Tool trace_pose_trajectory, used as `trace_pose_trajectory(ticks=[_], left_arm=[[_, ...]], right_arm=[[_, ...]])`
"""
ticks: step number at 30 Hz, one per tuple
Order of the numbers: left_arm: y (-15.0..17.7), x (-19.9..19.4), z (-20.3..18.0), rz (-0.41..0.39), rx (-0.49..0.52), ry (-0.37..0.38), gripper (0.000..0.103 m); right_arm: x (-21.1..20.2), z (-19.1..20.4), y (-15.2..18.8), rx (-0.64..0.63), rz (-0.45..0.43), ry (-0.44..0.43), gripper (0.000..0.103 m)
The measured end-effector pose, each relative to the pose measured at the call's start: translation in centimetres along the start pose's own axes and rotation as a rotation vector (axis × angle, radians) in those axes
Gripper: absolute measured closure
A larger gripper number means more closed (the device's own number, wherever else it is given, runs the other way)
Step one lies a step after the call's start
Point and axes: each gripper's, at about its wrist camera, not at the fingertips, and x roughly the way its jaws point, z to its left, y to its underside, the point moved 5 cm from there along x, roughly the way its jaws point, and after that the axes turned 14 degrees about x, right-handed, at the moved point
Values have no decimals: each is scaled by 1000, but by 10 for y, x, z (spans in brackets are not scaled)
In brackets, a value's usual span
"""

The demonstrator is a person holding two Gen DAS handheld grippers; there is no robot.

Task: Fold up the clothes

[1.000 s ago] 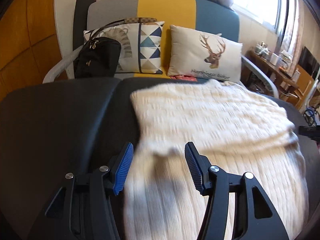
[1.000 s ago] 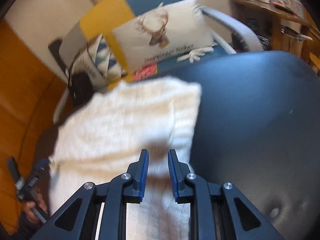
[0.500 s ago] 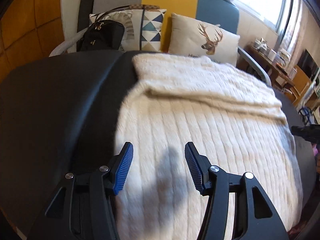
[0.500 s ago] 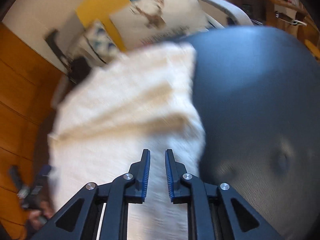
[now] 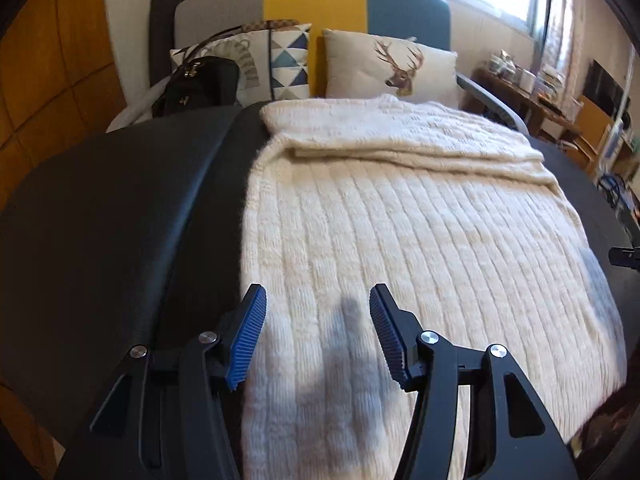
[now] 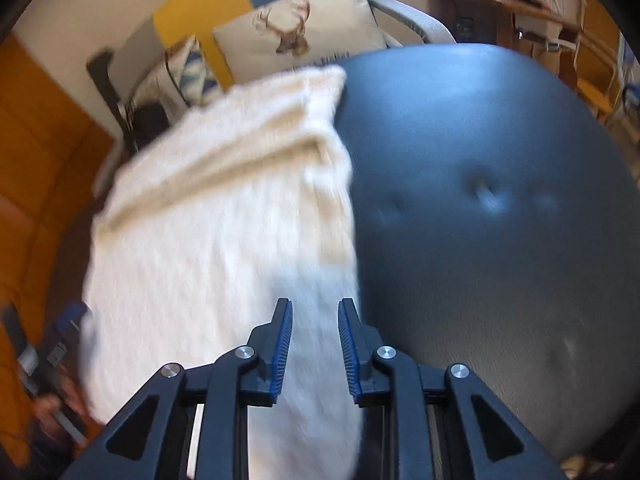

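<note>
A cream ribbed knit sweater point(image 5: 400, 240) is lying flat on a dark leather-look padded surface point(image 5: 100, 220), stretching away from the left gripper point(image 5: 316, 332), which is hovering just above the garment's near part with its blue-padded jaws standing wide apart and nothing between them. Ahead of that gripper, at the far end of the knit, one layer is lying turned back over the rest, its edge running across the garment from left to right. The right gripper point(image 6: 314, 346) is hanging over the sweater's right-hand border, where the cream knit point(image 6: 224, 240) is meeting the bare dark surface point(image 6: 500, 200); its jaws are standing a narrow gap apart and no cloth is showing clamped between them, though this view is blurred. Beyond the surface, ahead of both grippers, a deer-print cushion point(image 5: 394, 68) and a triangle-patterned cushion point(image 5: 276, 60) are leaning on a colour-block sofa point(image 5: 316, 4), with a black handbag point(image 5: 200, 88) to the left. By my judgement one fold is already sitting in the garment and neither gripper is holding it, so the work is standing between folds. A further fold would call for each gripper pinching one near corner or side edge, catching all the thick, soft layers together, and carrying it across evenly so the knit is not bunching.
</note>
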Motion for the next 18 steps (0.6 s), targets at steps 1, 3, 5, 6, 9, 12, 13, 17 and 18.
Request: trace_pose_trajectory(ticks=[1,3,5,6,9,12,13,17,18], left_arm=[[7,2,-3,23,29,-15,46],[23,6,-7,58,83,-43,46],[27,3,-5,34,85,-49,43],[29,1,-4,35,78,-49,42],[29,-5,2,34,8,-19,42],[29,-27,8,-22,-42,3,42],[31,-32,7,-28,-38,8,42],[49,-33,-1,23,26,5,42],[56,-30,-2,48,40,-14,42]], right_arm=[[-1,-3,8,-7,6,25,80],[2,-12,27,17,62,1,80],[5,-19,41,9,85,17,79],[6,-20,45,3,85,29,79],[0,-17,48,-7,61,51,95],[-14,-13,50,-42,19,84,97],[-18,-15,53,-37,27,69,97],[-31,-23,63,-18,56,11,92],[-35,-25,66,-14,63,-4,89]])
